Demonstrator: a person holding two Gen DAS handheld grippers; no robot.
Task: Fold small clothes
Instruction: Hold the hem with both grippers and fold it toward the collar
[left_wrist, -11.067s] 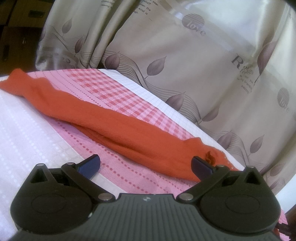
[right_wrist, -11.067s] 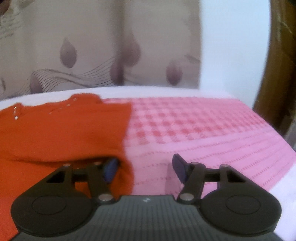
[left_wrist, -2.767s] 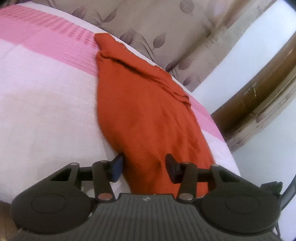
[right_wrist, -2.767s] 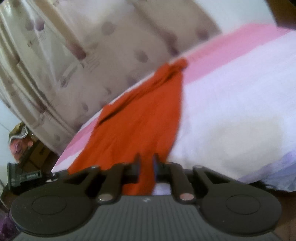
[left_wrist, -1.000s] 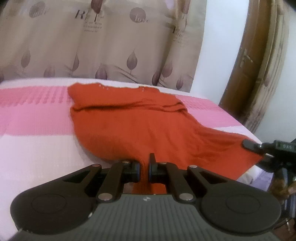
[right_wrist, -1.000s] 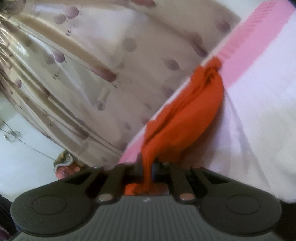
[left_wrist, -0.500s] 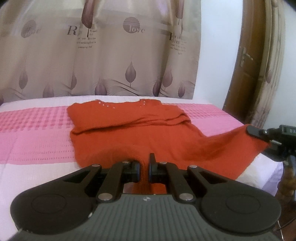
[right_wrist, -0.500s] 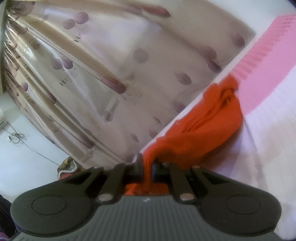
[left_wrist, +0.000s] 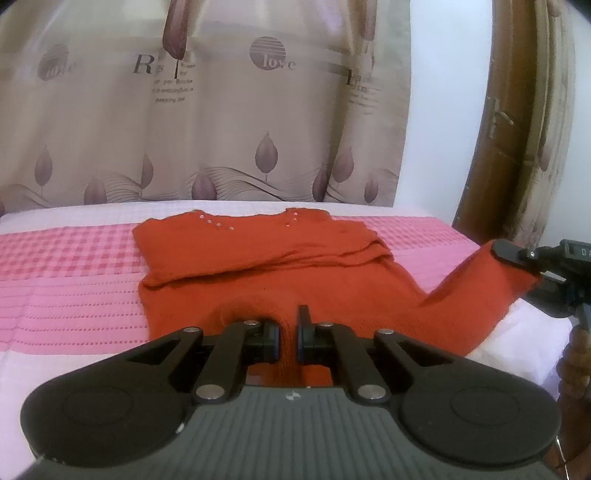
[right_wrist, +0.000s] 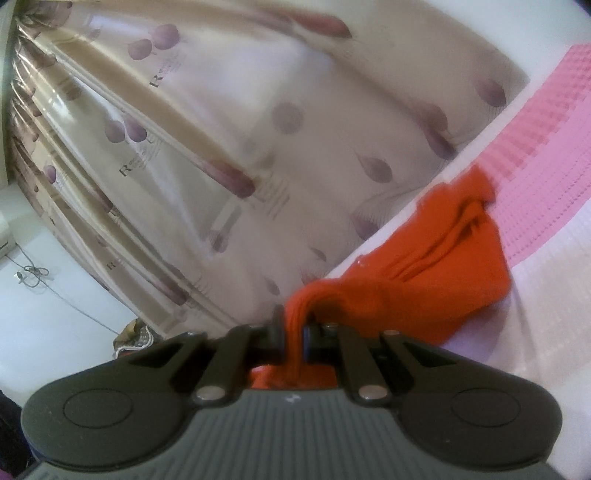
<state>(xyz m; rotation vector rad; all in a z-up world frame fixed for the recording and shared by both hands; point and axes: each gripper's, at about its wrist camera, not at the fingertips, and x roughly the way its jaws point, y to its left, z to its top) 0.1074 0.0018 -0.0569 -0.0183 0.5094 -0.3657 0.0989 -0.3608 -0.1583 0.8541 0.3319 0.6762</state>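
Note:
An orange knit top (left_wrist: 280, 269) lies on the bed, neckline with small studs toward the curtain, sleeves folded in. My left gripper (left_wrist: 288, 339) is shut on the near hem at its left corner and holds it raised. My right gripper (right_wrist: 293, 338) is shut on the other hem corner; it shows at the right edge of the left wrist view (left_wrist: 517, 258), lifting that corner off the bed. The top (right_wrist: 436, 273) bunches between the right gripper and the bed.
The bed has a pink checked and white cover (left_wrist: 66, 288). A beige curtain with leaf prints (left_wrist: 221, 129) hangs behind it. A wooden door frame (left_wrist: 491, 155) stands at the right. The bed's right edge (left_wrist: 524, 332) is near my right hand.
Both grippers have lifted the hem and carried it toward the neckline. The right corner has risen higher off the bed.

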